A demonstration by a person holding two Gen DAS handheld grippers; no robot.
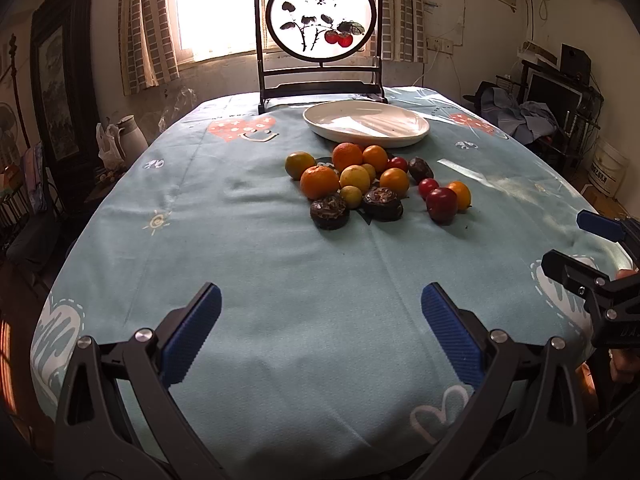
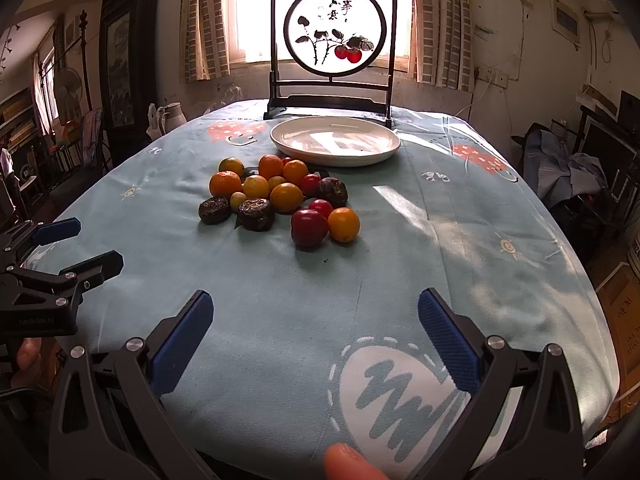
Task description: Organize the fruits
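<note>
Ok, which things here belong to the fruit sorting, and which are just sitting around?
For the job: fruit pile, plate, left gripper, right gripper; both open, holding nothing.

Just there: painted screen, jug, tablecloth, clothes heap, bucket.

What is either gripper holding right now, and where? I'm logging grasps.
Nothing is held. The left gripper and right gripper are both open above the tablecloth.
</note>
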